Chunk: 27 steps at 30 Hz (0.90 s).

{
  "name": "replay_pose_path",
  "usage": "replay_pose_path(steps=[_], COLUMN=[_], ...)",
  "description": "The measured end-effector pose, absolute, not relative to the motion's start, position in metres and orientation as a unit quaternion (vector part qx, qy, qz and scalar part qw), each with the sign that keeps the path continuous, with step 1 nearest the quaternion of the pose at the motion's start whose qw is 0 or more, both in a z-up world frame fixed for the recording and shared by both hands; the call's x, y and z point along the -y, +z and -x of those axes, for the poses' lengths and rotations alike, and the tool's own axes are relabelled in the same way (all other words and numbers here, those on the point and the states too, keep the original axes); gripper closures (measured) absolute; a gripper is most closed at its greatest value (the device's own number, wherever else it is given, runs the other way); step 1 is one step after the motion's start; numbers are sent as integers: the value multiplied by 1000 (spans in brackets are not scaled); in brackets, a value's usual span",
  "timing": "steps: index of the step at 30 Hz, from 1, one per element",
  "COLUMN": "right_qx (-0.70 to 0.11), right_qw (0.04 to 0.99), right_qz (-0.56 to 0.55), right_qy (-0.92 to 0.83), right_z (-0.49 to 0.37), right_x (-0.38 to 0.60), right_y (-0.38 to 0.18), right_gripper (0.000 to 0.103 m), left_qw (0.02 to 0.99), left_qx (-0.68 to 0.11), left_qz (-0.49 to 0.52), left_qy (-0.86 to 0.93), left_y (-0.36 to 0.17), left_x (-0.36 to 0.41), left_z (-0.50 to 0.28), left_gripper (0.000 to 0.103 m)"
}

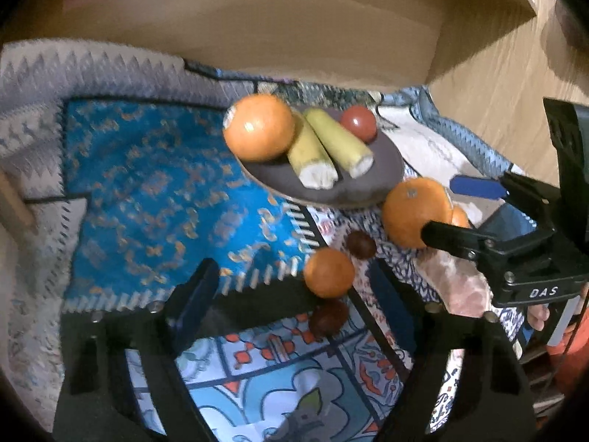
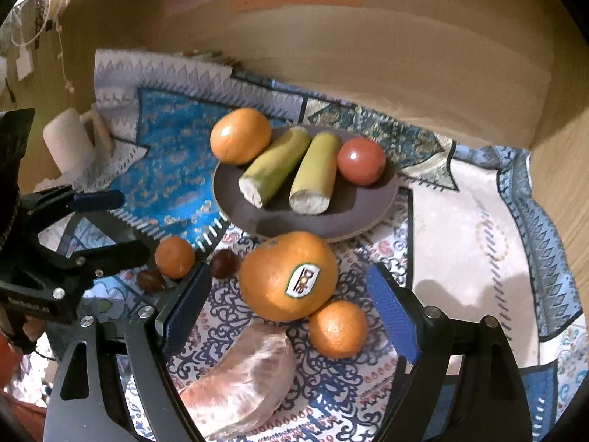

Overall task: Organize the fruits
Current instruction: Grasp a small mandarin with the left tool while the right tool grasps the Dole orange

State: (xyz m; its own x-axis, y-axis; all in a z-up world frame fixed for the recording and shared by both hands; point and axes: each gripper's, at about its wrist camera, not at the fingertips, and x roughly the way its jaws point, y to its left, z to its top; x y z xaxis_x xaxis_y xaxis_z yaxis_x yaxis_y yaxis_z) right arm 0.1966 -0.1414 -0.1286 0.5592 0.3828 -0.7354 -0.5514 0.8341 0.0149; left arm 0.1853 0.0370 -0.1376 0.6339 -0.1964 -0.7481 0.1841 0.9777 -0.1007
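A dark plate [image 2: 353, 213] holds an orange [image 2: 240, 135], two green cut stalks [image 2: 274, 165] and a red tomato [image 2: 361, 161]; the plate also shows in the left wrist view [image 1: 379, 169]. On the patterned cloth in front lie a big Dole orange [image 2: 287, 276], a small orange [image 2: 338, 328], a pink peeled citrus piece [image 2: 243, 375], another small orange [image 2: 174, 256] and two dark brown fruits [image 2: 224, 263]. My right gripper [image 2: 291, 309] is open around the Dole orange. My left gripper [image 1: 294, 294] is open around the small orange [image 1: 328, 272] and a dark fruit [image 1: 327, 318].
A cardboard box wall [image 2: 368, 55] stands behind the plate. A white roll [image 2: 68, 140] lies at the back left. The blue patterned cloth [image 1: 154, 191] spreads to the left of the plate.
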Motion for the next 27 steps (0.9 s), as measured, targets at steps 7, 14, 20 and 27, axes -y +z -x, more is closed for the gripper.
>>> replay_pose_path(steps=[7,14,20,27], right_qx=[-399,-403,-398,-373], right_qw=[868,864,864,874], right_qz=[125,129,121,111], right_qy=[269,274,284,291], right_z=[-202,-208,-206,-205], right_x=[135,134,135,137], right_y=[-143,-147,-145,-132], right_gripper=[21,40,42,42], left_qw=[891,886,891,899], left_qx=[-435,-442,-433,-417], left_qz=[11,10,7,12], left_qy=[-131,-142,-136,-131], left_y=[-153,-161,-158,-143], left_x=[-26,-19,-20,-26], left_z=[-195,-204,-204,-207], left_gripper=[44,65,69,69])
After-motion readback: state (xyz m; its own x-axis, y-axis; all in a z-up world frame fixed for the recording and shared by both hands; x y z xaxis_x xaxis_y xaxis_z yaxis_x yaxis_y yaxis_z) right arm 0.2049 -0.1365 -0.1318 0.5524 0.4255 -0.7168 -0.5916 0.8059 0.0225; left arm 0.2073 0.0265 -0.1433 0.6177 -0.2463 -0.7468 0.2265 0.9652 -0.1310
